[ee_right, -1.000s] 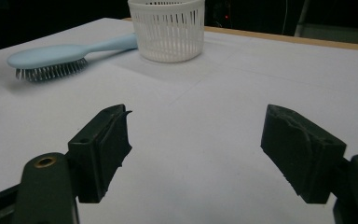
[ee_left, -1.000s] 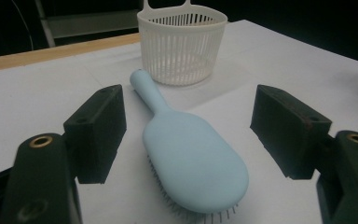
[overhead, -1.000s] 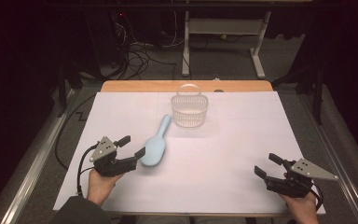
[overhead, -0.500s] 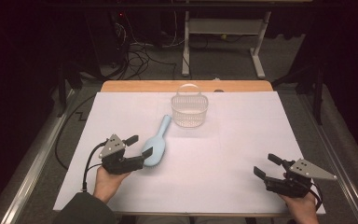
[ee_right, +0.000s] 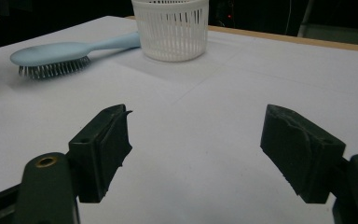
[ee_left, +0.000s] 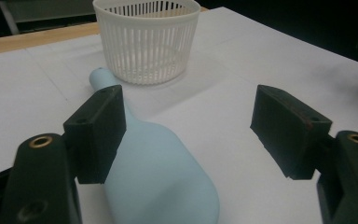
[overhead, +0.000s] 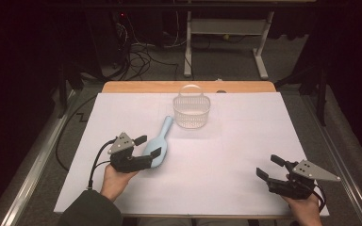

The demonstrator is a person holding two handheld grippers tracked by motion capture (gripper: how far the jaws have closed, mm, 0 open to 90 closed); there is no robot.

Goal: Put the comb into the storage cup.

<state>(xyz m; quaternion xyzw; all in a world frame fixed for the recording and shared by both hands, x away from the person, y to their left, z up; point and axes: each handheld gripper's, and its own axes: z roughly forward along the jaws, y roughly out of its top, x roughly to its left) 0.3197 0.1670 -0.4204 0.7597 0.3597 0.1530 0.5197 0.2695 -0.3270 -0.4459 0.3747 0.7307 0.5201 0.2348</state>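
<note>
left gripper (overhead: pixel 147 146) spread wide, we straddle the hairbrush (overhead: pixel 156 145) head | brush lies bristles-down, handle aimed at basket (overhead: pixel 191 112) | right gripper (overhead: pixel 272 166) spread, empty, well apart | left is nearer

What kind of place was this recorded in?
Probably a lab or workshop set up for recording: a table under white paper, loose cables on the grey floor behind it, and a metal desk frame in a dark room.
</note>
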